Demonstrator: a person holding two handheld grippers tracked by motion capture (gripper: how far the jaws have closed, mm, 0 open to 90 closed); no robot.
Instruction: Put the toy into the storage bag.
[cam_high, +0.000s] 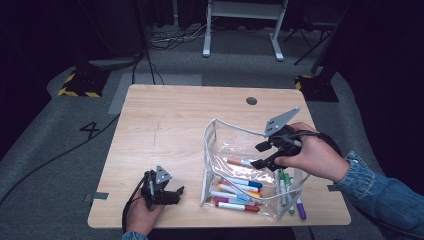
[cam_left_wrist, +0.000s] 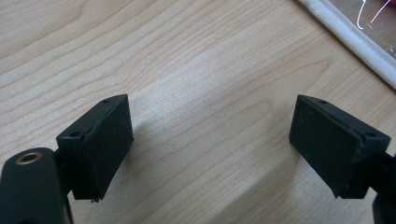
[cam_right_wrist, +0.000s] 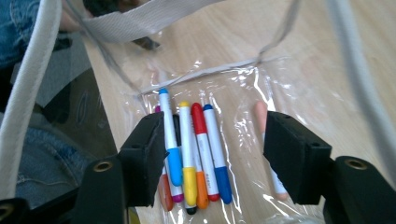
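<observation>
the pouch (cam_high: 220, 150), clear with white trim, stands open right of centre in the high view, markers (cam_high: 235, 192) lying inside it and a few more (cam_high: 287, 192) just outside its right wall, it seems. the right claw (cam_high: 260, 155) hangs over its mouth, jaws wide and empty. lower left, the left claw (cam_high: 175, 192) rests on the counter (cam_high: 165, 125), also wide, holding nothing.
</observation>
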